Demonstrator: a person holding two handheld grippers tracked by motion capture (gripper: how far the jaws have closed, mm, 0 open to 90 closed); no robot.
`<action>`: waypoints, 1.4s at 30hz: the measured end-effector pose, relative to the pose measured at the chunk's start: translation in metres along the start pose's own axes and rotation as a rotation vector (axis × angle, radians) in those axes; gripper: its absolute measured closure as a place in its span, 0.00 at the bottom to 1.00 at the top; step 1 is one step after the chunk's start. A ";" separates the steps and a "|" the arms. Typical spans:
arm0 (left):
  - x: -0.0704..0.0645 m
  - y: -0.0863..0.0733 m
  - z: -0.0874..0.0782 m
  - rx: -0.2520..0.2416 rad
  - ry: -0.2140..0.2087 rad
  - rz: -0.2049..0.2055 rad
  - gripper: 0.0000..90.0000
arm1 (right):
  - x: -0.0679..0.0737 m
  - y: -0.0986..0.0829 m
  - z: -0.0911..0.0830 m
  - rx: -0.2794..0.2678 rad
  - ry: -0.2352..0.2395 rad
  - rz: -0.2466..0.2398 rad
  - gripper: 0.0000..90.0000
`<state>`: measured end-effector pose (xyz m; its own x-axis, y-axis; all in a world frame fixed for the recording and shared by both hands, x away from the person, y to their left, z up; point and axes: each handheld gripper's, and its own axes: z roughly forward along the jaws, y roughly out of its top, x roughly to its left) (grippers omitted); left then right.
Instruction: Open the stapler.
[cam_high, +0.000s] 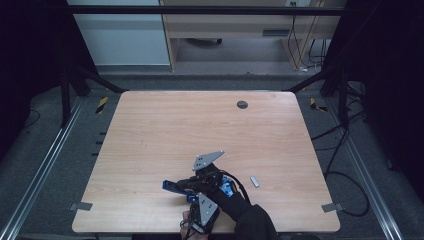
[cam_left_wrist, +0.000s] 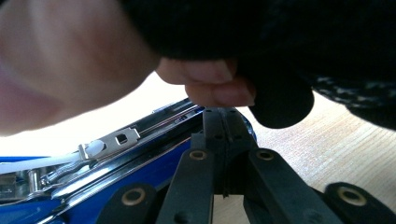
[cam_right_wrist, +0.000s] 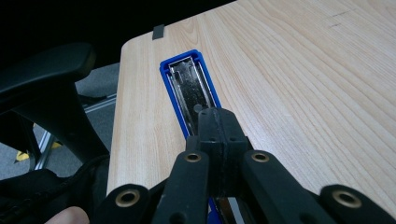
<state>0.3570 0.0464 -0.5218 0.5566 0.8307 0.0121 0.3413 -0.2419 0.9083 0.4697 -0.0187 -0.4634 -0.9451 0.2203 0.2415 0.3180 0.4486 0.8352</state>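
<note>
Blue stapler (cam_right_wrist: 189, 91) lies directly under the closed right gripper (cam_right_wrist: 219, 123).

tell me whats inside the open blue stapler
Inside the blue stapler a shiny metal staple channel runs down its length. The right gripper, jaws together, covers its near end, so any staples there are hidden.
</note>
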 end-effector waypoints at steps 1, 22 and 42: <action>0.000 0.000 0.000 0.001 0.000 0.002 1.00 | 0.000 0.000 0.001 0.003 -0.002 0.003 1.00; 0.001 0.000 0.000 -0.002 0.002 -0.008 1.00 | 0.000 0.004 0.014 0.098 -0.016 -0.005 1.00; 0.001 -0.001 -0.001 0.000 0.001 -0.012 1.00 | -0.001 0.003 0.023 0.207 -0.045 -0.010 1.00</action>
<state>0.3569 0.0482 -0.5220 0.5517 0.8340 0.0014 0.3483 -0.2319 0.9082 0.4731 0.0025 -0.4727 -0.9453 0.2512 0.2081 0.3221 0.6186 0.7167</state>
